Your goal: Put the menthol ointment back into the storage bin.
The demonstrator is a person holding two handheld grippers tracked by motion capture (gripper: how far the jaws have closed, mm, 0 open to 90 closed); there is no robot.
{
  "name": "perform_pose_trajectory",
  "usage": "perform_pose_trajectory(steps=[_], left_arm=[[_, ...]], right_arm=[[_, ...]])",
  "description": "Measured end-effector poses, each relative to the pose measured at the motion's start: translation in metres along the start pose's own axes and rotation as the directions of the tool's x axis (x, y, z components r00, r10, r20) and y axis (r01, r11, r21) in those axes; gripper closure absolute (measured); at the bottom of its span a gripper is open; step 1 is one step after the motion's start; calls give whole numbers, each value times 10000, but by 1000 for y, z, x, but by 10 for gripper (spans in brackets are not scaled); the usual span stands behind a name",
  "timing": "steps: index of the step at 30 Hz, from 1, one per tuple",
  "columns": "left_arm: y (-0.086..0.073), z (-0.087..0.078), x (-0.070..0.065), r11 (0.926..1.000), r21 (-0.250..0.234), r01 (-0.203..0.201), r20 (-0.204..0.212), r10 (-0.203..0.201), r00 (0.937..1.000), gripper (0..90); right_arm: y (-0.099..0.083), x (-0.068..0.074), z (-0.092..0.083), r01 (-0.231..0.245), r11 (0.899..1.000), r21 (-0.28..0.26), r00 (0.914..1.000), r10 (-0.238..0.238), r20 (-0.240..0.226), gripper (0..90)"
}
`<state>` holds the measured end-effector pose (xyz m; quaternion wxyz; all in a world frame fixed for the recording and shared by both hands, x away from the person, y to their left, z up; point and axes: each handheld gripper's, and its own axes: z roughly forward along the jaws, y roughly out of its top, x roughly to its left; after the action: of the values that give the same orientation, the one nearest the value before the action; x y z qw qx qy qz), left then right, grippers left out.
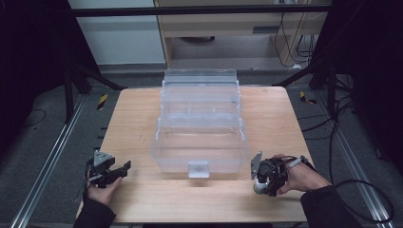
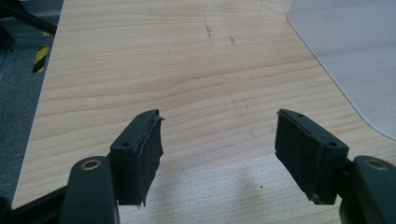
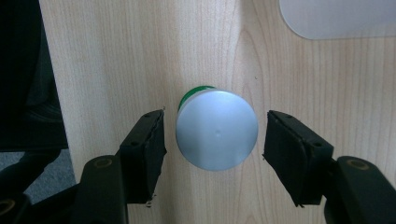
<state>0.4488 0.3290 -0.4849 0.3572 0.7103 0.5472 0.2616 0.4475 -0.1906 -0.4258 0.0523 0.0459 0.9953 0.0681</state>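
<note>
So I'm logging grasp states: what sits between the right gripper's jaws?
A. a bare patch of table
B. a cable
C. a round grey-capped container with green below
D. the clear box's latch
C: in the right gripper view the grey-capped container stands between the right gripper's open jaws, gaps both sides.

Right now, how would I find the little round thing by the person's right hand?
Start at the big clear plastic box in the middle of the wooden table. Look to its front right corner, where the right hand-held gripper points down. Between its open jaws stands a small green container with a round grey lid, the only coloured thing on the table.
</note>
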Motion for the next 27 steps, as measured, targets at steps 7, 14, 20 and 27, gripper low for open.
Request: perform_pose_trajectory(steps=[7,14,20,27], left_arm=[[0,0,0,10000,-5,5,3,-5,10000,311],[0,0,0,10000,-8,6,8,-6,10000,311],[0,0,0,10000,-3,8,10,-8,10000,311],[0,0,0,10000,16,-20,14,20,10000,311]], right_arm=[[3,0,6,152,9998,147,9999,-152,-19,412],[6,0,10,151,9988,470,9997,-143,-185,459],[6,-2,12,132,9986,506,9998,-126,-137,495],[6,-3,11,32,9987,515,9997,-20,-235,501]])
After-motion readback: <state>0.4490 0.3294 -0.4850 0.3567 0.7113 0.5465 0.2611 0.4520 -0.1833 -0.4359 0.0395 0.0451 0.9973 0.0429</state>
